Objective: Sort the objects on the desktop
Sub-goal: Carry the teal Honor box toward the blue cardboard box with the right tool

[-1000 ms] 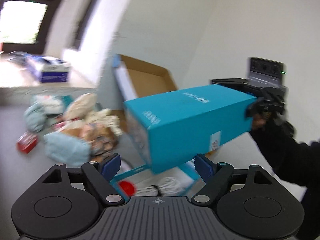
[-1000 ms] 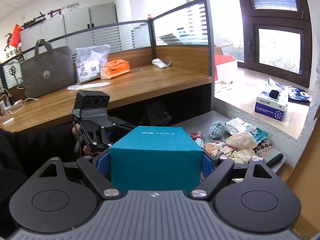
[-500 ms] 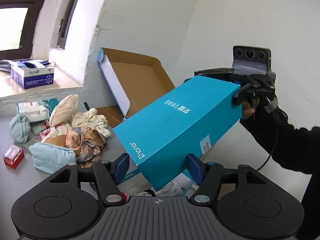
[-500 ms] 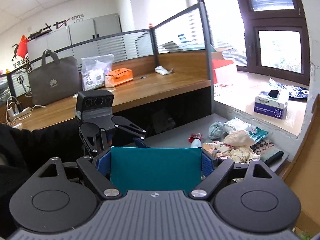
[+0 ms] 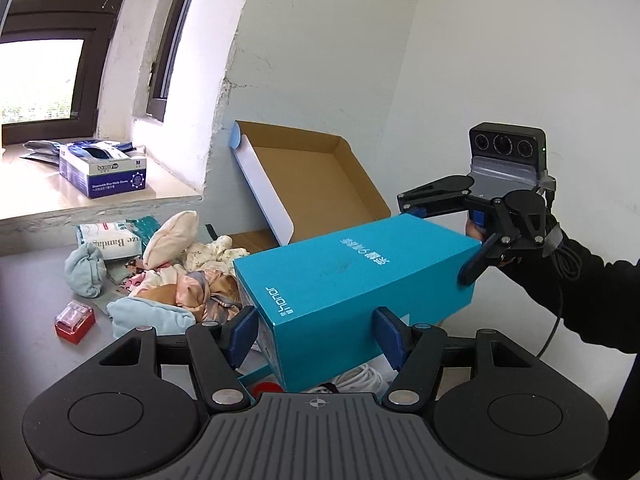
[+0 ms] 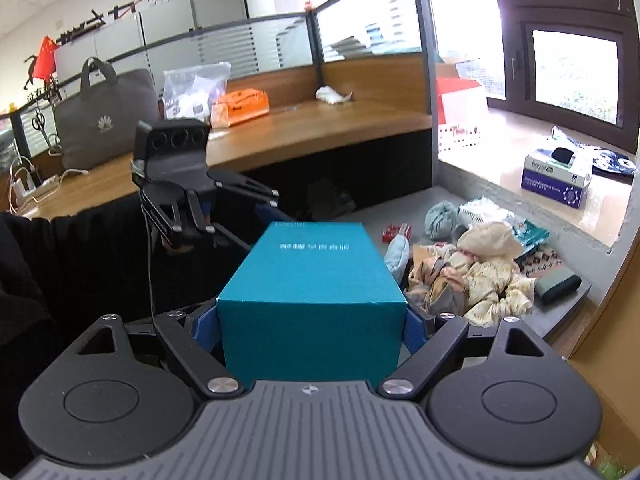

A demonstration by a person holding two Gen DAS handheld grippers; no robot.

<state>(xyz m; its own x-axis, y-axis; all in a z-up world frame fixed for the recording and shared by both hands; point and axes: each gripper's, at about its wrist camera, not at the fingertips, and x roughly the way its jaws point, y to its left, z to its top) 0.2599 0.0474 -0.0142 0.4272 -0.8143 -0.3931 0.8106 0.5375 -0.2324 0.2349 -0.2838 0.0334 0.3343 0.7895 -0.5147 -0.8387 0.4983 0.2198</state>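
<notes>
A long teal phone box (image 5: 360, 272) hangs in the air between both grippers. In the right wrist view my right gripper (image 6: 310, 320) is shut on the near end of the box (image 6: 312, 264), one pad on each side. My left gripper (image 5: 316, 320) holds the opposite end at a slant, one pad against the end face and the other against the long side. From the right wrist view, the left gripper (image 6: 260, 222) sits at the box's far left corner. The right gripper (image 5: 436, 242) shows at the box's far end in the left wrist view.
A heap of cloths and socks (image 5: 180, 280) lies on the grey table beside a small red case (image 5: 74, 322). An open cardboard box (image 5: 312, 184) leans on the wall. Below the teal box lies a white cable (image 5: 356, 376). A glove box (image 5: 104, 172) rests on the windowsill.
The left gripper's fingers have narrowed around the teal box since one second ago. The box has tipped from pointing upward to nearly level, held by the right gripper throughout.
</notes>
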